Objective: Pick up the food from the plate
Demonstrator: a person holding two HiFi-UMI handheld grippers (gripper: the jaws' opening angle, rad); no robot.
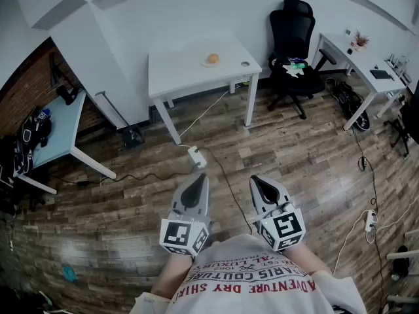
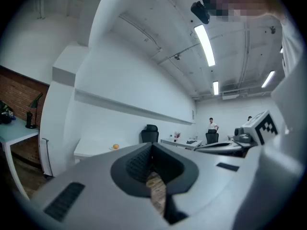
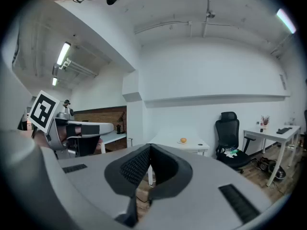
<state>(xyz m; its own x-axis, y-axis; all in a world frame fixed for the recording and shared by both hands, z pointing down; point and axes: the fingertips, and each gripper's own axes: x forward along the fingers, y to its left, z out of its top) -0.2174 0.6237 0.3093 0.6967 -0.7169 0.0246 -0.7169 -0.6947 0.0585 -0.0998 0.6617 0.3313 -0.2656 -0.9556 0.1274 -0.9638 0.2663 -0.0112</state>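
Food (image 1: 212, 59) on table (image 1: 183, 69); only left gripper view shows bystanders (image 2: 212, 124).

We take the white table (image 1: 190, 70) as our mark. Near its right edge we see a small round grey thing (image 1: 245, 63). Just right of the table stands a black office chair (image 1: 294, 31) with green and white clutter (image 1: 294, 65) on its seat. Farther right is a long white desk (image 1: 353, 57) bearing a small potted plant (image 1: 359, 42). Left of the table, a pale blue desk (image 1: 62, 126) sits by a brick wall (image 1: 26, 90). On the wooden floor (image 1: 294, 156) in front of the table lies a white power block (image 1: 196, 156), a dark cable (image 1: 229, 182) trailing from it.
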